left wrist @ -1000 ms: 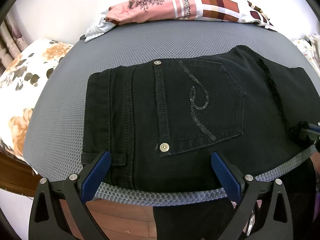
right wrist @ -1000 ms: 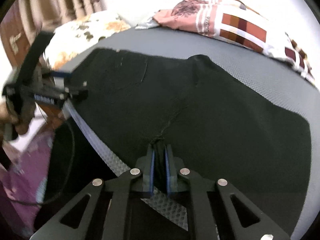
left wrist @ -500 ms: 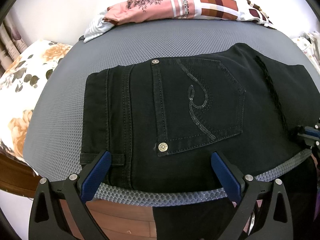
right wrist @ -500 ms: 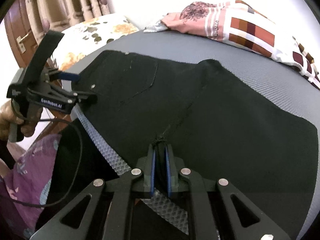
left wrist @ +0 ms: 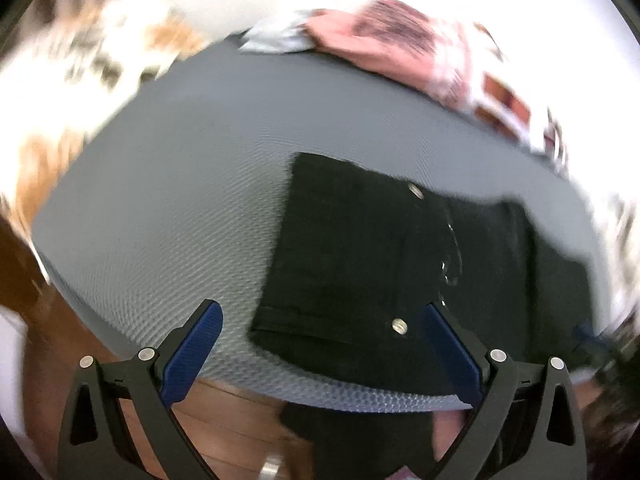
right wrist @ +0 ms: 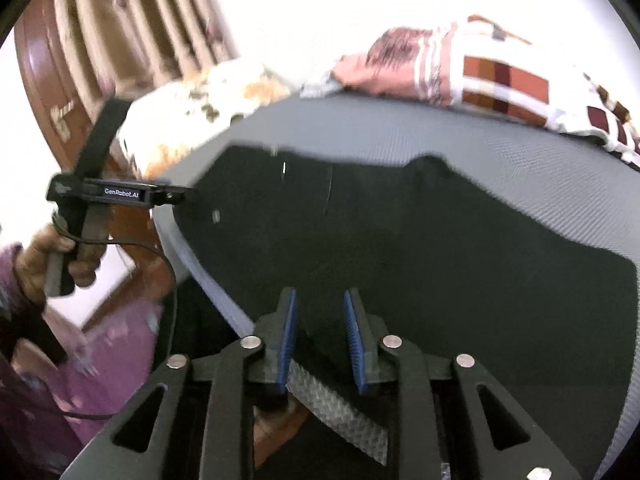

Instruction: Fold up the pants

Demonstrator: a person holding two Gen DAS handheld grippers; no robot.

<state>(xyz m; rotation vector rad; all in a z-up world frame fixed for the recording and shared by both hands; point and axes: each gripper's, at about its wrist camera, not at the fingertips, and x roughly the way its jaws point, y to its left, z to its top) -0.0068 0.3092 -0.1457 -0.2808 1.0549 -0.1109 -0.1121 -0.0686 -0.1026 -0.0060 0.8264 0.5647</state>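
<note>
Black pants (left wrist: 400,264) lie flat on the grey mat (left wrist: 180,200), back pocket with a sequin swirl facing up. They also fill the right wrist view (right wrist: 400,248). My left gripper (left wrist: 316,332) is open and empty, at the mat's near edge by the waistband corner. It shows from the side in the right wrist view (right wrist: 176,196). My right gripper (right wrist: 320,320) is open, its blue pads apart over the pants' near edge, holding nothing. Part of the pants hangs down over the mat's front edge.
A folded pink and brown patterned cloth (right wrist: 480,72) lies at the far side of the mat. A floral pillow (right wrist: 200,92) sits at the far left. A wooden bed frame (left wrist: 224,420) and floor lie below the mat's front edge.
My right gripper has opened and let go of the pants' edge. My left gripper has swung left, so the pants now sit to the right in its view.
</note>
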